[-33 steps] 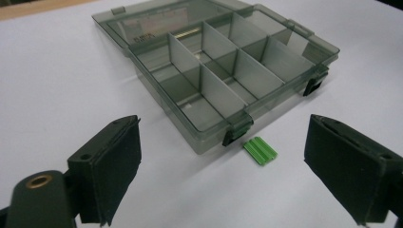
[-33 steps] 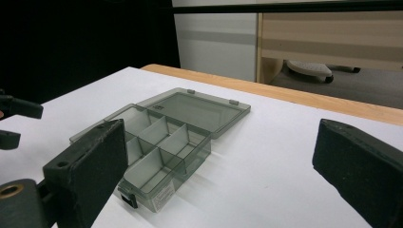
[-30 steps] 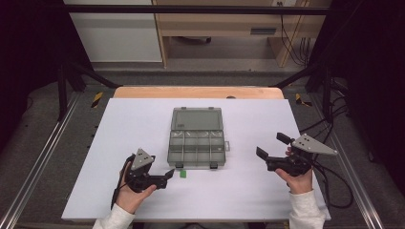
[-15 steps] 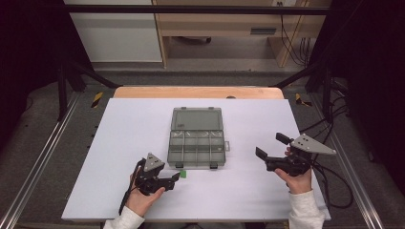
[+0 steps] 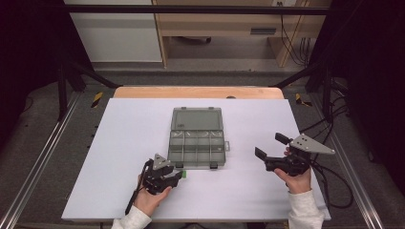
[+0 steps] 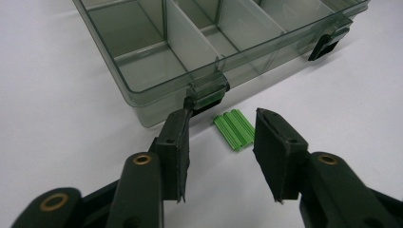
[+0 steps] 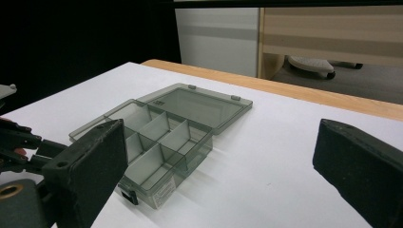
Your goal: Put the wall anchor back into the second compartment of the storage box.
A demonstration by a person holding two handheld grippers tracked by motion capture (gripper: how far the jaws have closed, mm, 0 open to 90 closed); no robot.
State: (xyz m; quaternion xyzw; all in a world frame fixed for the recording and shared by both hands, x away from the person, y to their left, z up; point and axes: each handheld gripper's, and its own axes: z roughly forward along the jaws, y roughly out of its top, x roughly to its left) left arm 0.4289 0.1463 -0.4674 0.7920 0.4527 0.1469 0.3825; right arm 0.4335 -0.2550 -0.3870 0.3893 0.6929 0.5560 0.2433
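Here the left hand-held gripper (image 6: 221, 152), jaws apart around the green piece (image 6: 234, 129), could bump the box latch (image 6: 207, 92) in closing, while the right hand-held gripper (image 5: 272, 157) gapes idle

White matte table top (image 5: 119, 143) over light wooden board edge (image 5: 143, 92) at far side. Grey carpet floor (image 5: 47, 143) around it. Silver metal rails (image 5: 38, 162) run along both sides. Black frame bar (image 5: 191, 8) overhead. Light wooden desk (image 5: 229, 24) behind, white cabinet panel (image 5: 114, 33) beside it. Black cables (image 5: 291, 28) hang at right. Surroundings dark.
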